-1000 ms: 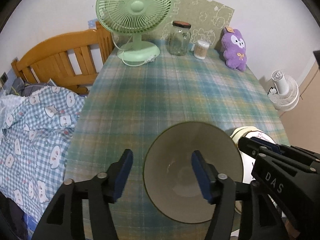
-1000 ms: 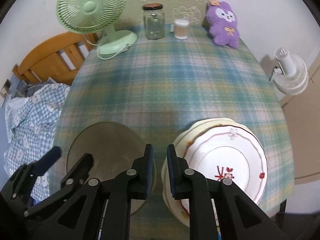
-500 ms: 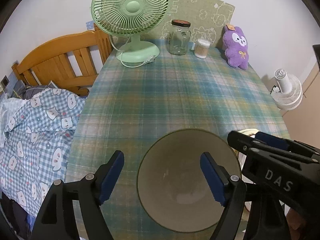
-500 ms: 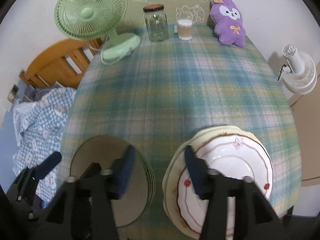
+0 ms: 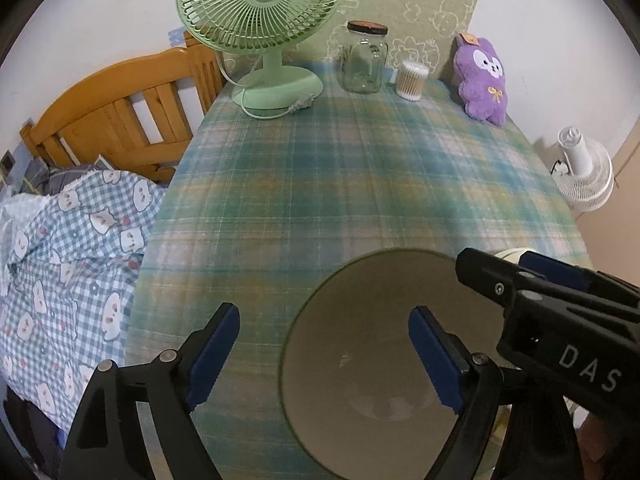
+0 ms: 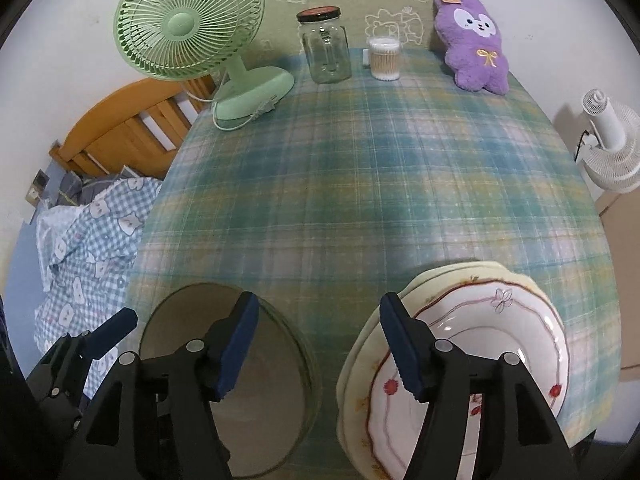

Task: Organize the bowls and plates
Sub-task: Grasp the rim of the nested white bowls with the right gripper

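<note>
- The bowl (image 5: pixel 372 364) sits on the near part of the plaid tablecloth (image 5: pixel 360 184), olive outside and pale inside; in the right wrist view its rim looks layered, so it may be a nested stack, though you cannot tell for certain.
- Your left gripper (image 5: pixel 324 360) hangs over the bowl's left rim with its jaws opening: one blue pad is outside the bowl over the cloth, the other over the bowl's interior, and neither presses on the rim.
- The plate stack (image 6: pixel 460 364) lies just right of the bowl, apart from it; the top plate is white with a red line border and small red motifs, on cream plates beneath.
- Your right gripper (image 6: pixel 316 348) is above the gap between bowl and plates, jaws opening and holding nothing; its right pad overlaps the plates' left edge in view.
- At the far edge of the table stand a green fan (image 5: pixel 260 28), a glass jar (image 5: pixel 364 56), a tub of cotton swabs (image 5: pixel 412 80) and a purple plush (image 5: pixel 482 80).
- Off the table, a wooden bed frame (image 5: pixel 120 116) with checked bedding (image 5: pixel 68 252) is at left, a white fan (image 5: pixel 584 168) at right.
</note>
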`<state>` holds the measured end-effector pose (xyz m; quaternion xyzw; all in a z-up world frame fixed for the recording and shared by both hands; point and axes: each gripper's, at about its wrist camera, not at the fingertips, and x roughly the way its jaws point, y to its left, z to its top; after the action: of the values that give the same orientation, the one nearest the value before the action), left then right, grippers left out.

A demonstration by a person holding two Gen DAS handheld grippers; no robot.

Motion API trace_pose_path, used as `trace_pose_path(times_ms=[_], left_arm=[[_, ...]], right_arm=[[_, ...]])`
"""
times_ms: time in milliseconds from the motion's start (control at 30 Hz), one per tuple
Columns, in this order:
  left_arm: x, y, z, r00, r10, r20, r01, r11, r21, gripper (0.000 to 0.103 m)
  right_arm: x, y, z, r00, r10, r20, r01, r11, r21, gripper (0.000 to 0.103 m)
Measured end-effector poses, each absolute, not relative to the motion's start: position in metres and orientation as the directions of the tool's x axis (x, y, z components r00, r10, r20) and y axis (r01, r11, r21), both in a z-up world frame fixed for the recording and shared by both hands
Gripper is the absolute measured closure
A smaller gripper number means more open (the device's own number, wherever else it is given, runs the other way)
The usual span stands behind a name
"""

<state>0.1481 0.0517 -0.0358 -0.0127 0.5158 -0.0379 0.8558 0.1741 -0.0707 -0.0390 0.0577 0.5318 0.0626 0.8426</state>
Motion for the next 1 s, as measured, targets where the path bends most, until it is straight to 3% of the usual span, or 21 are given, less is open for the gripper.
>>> trace_pose_path(times_ms=[633,1000], left_arm=[[0.138,0.058,-0.064,0.446,-0.130,-0.885,0.113,0.990,-0.089,0.017],[0.141,0.055,-0.075,0.404,-0.140,-0.904,0.139,0.986,-0.091,0.035]], right_arm=[[0.148,-0.050,-0.076,0.421,0.069,-0.904,0.009,0.997,0.080,0.036],[0.154,-0.046,-0.092,0.400,0.086,-0.913,-0.008,0.996,0.091,0.036]])
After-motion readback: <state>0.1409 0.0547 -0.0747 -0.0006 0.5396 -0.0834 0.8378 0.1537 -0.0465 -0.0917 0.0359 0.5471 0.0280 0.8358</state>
